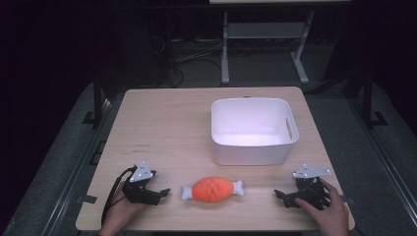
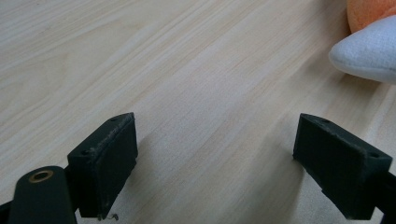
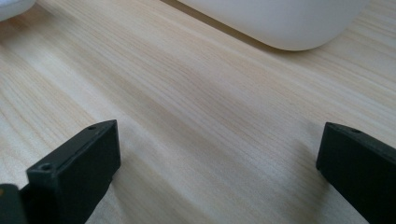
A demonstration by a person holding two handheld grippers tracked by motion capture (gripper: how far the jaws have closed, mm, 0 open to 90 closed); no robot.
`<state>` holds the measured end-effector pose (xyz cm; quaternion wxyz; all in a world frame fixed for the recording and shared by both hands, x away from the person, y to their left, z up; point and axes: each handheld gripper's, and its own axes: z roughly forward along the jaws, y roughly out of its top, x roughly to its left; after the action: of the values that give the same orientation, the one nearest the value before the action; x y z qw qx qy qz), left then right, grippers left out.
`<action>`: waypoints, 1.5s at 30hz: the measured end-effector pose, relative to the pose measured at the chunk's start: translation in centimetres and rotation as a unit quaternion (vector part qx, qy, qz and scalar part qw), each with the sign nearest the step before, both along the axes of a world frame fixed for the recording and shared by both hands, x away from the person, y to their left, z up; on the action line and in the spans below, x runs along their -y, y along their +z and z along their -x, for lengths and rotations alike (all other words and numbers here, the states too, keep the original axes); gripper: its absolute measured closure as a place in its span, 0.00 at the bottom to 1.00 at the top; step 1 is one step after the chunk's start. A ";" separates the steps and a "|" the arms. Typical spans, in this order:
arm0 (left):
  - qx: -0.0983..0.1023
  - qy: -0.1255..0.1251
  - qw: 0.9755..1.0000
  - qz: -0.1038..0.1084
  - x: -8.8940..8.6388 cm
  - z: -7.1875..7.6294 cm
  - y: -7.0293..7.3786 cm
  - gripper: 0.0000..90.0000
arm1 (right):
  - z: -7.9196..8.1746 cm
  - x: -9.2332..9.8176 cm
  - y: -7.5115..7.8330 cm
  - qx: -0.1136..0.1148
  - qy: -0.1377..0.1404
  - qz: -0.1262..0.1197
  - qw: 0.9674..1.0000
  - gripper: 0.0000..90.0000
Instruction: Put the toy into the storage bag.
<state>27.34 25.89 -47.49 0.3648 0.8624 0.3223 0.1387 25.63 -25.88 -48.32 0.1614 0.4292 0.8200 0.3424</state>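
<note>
An orange plush drumstick [image 1: 213, 189] with white bone ends lies on the wooden table [image 1: 167, 123] near its front edge. To its left rests my left gripper [image 1: 162, 192], held in a hand, its jaws wide apart with bare wood between them. In the left gripper view the toy's white end [image 2: 366, 53] sits at the upper right, beyond the left gripper [image 2: 215, 154]. To the toy's right my right gripper [image 1: 279, 196] lies open on the table, pointing toward the toy. The right gripper [image 3: 217, 163] has bare wood between its jaws.
A white plastic bin [image 1: 253, 130] with a handle slot stands behind the toy, right of centre; its rounded lower wall [image 3: 280, 21] fills the top of the right gripper view. Dark floor, cables and a white table frame [image 1: 265, 44] lie beyond the far edge.
</note>
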 end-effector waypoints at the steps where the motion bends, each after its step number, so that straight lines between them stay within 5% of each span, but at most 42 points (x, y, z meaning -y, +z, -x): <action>1: 0.000 0.000 1.000 0.000 0.0 0.0 0.0 0.14 | 0.0 0.0 0.0 0.000 0.000 0.000 1.000 0.00; 6: -0.006 -0.005 1.000 -0.001 0.0 0.0 0.3 0.18 | 0.0 0.0 0.0 0.000 0.000 0.000 1.000 0.00; 8: -0.009 -0.015 1.000 0.013 -0.1 0.0 0.7 0.39 | 0.0 0.0 0.0 0.000 0.000 0.000 1.000 0.00; 11: -0.015 -0.031 0.999 0.014 0.0 -0.1 1.3 0.53 | 0.0 0.0 0.0 0.000 0.000 0.000 1.000 0.00; 15: -0.017 -0.047 0.999 0.017 0.2 -0.5 2.4 0.91 | 0.0 0.0 0.0 0.000 -0.001 0.001 1.000 0.00; 17: -0.023 -0.053 0.998 0.023 0.4 -0.8 2.9 0.99 | -0.1 -0.1 0.0 -0.001 -0.004 0.000 1.000 0.00; 30: -0.047 -0.094 0.994 0.030 3.0 -2.9 3.2 0.99 | -0.1 -0.1 0.0 -0.001 -0.005 0.000 1.000 0.00; 45: -0.059 -0.129 0.990 0.013 6.6 -3.5 2.3 0.97 | -0.1 -0.2 0.0 -0.001 -0.004 0.000 1.000 0.00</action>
<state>30.81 19.28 -45.17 0.3715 0.8985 0.2312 0.0350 25.76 -25.72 -48.32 0.1619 0.4332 0.8183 0.3414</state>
